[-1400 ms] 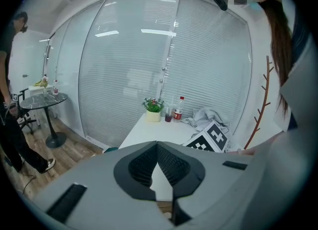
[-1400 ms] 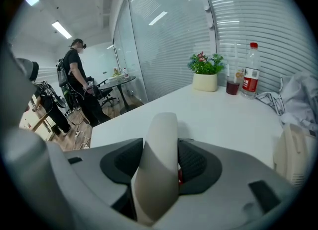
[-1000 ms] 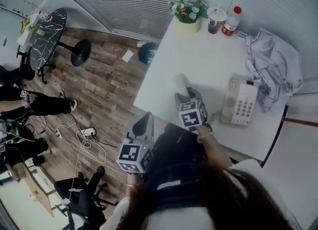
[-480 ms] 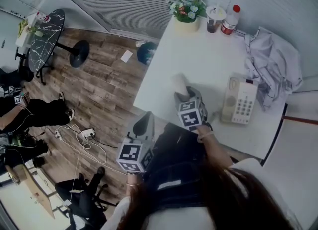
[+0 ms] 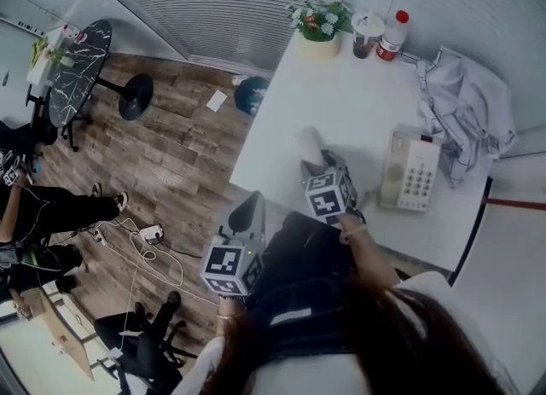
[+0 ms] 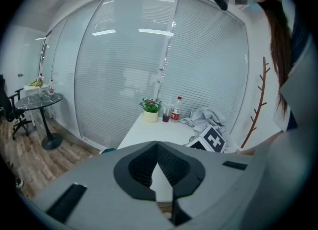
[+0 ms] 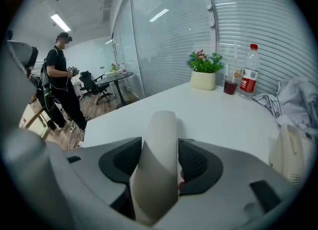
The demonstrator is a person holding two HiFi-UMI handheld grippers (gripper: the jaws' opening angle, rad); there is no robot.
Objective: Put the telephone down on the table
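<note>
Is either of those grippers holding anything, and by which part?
Left gripper: shut, empty. Right gripper: its jaws, just opening, flank the telephone handset at mid-length, apparently not pressing it.

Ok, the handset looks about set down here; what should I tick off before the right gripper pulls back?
1. Far end of the handset lies on the table: ok.
2. The right gripper is releasing: jaws have just been opening, handset between them, thin gap at one pad: ok.
3. Near end of the handset is down: hidden by the gripper, cannot tell.
4. The phone base stands apart, beside the handset: ok.
5. The left gripper is shut, empty, beyond the table edge: ok.
</note>
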